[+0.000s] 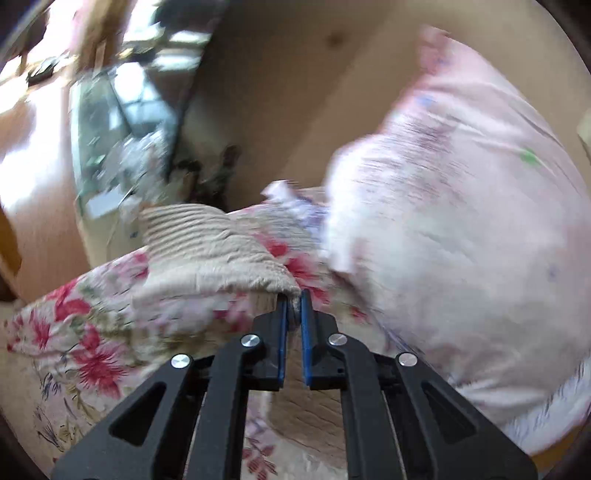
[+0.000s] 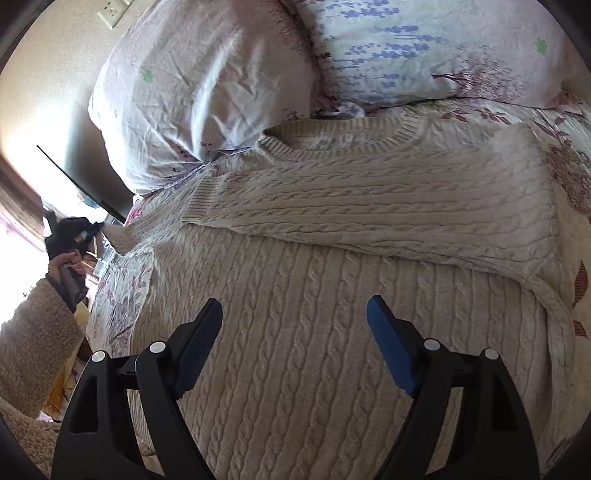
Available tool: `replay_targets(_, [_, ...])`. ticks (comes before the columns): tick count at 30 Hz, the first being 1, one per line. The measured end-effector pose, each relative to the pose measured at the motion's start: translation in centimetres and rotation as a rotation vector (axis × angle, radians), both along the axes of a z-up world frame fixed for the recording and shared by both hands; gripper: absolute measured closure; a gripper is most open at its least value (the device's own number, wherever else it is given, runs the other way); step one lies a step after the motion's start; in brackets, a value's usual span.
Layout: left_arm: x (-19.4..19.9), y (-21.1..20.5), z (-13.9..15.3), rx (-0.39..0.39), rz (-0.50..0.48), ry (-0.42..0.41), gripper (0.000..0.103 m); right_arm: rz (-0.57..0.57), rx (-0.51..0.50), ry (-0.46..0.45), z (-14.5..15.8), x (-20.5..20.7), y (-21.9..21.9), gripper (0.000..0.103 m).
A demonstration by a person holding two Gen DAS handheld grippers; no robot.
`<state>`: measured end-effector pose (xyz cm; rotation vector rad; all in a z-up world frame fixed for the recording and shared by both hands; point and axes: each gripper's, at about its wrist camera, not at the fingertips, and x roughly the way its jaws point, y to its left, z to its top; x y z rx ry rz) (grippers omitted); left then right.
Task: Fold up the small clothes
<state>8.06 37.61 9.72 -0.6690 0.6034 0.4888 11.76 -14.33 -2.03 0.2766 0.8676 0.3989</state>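
Note:
A beige cable-knit sweater (image 2: 332, 314) lies flat on a floral bedsheet (image 2: 576, 221). One sleeve (image 2: 369, 199) is folded across its chest below the collar (image 2: 332, 136). My right gripper (image 2: 294, 306) is open and empty, just above the sweater's body. My left gripper (image 1: 294, 299) is shut on the cuff of the other sleeve (image 1: 207, 251) and holds it off the bed's left side. In the right wrist view it shows far left (image 2: 70, 236), with the sleeve (image 2: 122, 236) stretched out to it.
Two pale floral pillows (image 2: 207, 85) (image 2: 424, 48) lie at the head of the bed, touching the sweater's collar. The nearer pillow (image 1: 461, 206) fills the right of the left wrist view. A wall with a socket (image 2: 112, 11) is behind. The bed edge runs along the left.

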Motion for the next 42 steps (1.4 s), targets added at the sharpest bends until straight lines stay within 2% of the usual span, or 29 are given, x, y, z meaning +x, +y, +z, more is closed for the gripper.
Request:
replay_targets(2, [1.7,-6.0,2.9,0.158,-0.222,-0.041,0.097,-0.030,0.005,0.006,-0.2,-0.2,-1.1,0.021])
replay_targets(4, [2.8,-15.0,5.7,0.324,-0.516,-0.116,0.097,-0.068,0.004,0.010,-0.4,-0.5,-2.5,0.021])
replay_targets(6, [3.1,-23.6,6.7,0.396,-0.781,-0.178,0.096,-0.105,0.007,0.017,-0.6,-0.8,-3.8,0.021])
replay_targets(7, [3.2,-27.5,6.6,0.414,-0.883,-0.185,0.091,-0.127,0.014,0.026,-0.8,-1.0,-4.7,0.021])
replay_targets(8, [3.4,-31.6,5.9,0.434,-0.977,-0.166,0.089,-0.145,0.019,0.035,-1.1,-1.1,-5.3,0.021])
replay_targets(9, [3.8,-35.8,4.5,0.464,-1.062,-0.108,0.083,-0.165,0.025,0.048,-1.4,-1.2,-6.1,0.021])
replay_targets(11, [4.3,-40.1,1.7,0.522,-1.136,0.012,0.082,-0.202,0.026,0.064,-1.6,-1.7,-7.6,0.021])
replay_targets(12, [4.0,-40.5,0.5,0.518,-1.146,0.045,0.082,-0.222,0.028,0.061,-1.5,-2.3,-8.6,0.021])
replay_targets(14, [3.0,-38.5,-0.5,0.463,-1.107,0.070,0.074,-0.256,0.034,0.050,-1.1,-3.7,-10.5,0.021])
replay_targets(15, [2.2,-36.5,-0.8,0.440,-1.052,0.085,0.061,-0.276,0.042,0.050,-1.0,-4.7,-11.8,0.021])
replay_targets(16, [1.1,-34.2,-1.2,0.423,-0.993,0.105,0.055,-0.297,0.055,0.056,-1.1,-5.6,-13.0,0.021])
replay_targets(18, [-1.2,-30.1,-2.3,0.364,-0.911,0.151,0.053,-0.335,0.084,0.082,-1.5,-7.1,-15.1,0.021])
replay_targets(20, [-3.3,-27.9,-3.3,0.311,-0.849,0.213,0.048,-0.349,0.155,0.134,-2.6,-8.4,-16.7,0.021])
replay_targets(23, [-6.6,-24.2,-5.4,0.210,-0.772,0.307,0.048,-0.331,0.231,0.219,-4.3,-9.9,-17.7,0.024])
replay_targets(25, [-8.5,-23.0,-6.6,0.111,-0.742,0.339,0.048,-0.299,0.272,0.247,-5.1,-11.0,-17.7,0.029])
replay_targets(27, [-10.1,-22.6,-7.2,0.026,-0.742,0.344,0.051,-0.269,0.323,0.281,-5.7,-11.8,-17.4,0.038])
replay_targets(29, [-11.6,-22.9,-7.3,-0.011,-0.758,0.329,0.055,-0.230,0.402,0.333,-6.6,-12.7,-17.2,0.053])
replay_targets(31, [-13.0,-23.3,-7.7,-0.098,-0.793,0.331,0.068,-0.183,0.458,0.398,-7.8,-13.6,-16.4,0.061])
replay_targets(33, [-14.2,-23.7,-7.9,-0.132,-0.797,0.336,0.070,-0.154,0.486,0.430,-8.2,-14.3,-16.0,0.066])
replay_targets(35, [-14.8,-24.0,-8.0,-0.172,-0.799,0.342,0.074,-0.114,0.514,0.464,-8.7,-14.8,-15.1,0.080])
replay_targets(36, [-14.8,-24.0,-8.3,-0.207,-0.805,0.351,0.084,-0.100,0.529,0.466,-8.7,-14.8,-14.7,0.084])
replay_targets(37, [-14.7,-24.1,-8.6,-0.244,-0.812,0.360,0.094,-0.094,0.551,0.448,-8.5,-14.5,-14.4,0.092])
replay_targets(39, [-13.7,-24.0,-8.5,-0.302,-0.832,0.347,0.096,-0.104,0.600,0.394,-7.7,-13.7,-14.7,0.094])
replay_targets(42, [-9.9,-22.8,-6.3,-0.329,-0.857,0.222,0.097,-0.134,0.689,0.263,-5.2,-10.5,-15.7,0.094])
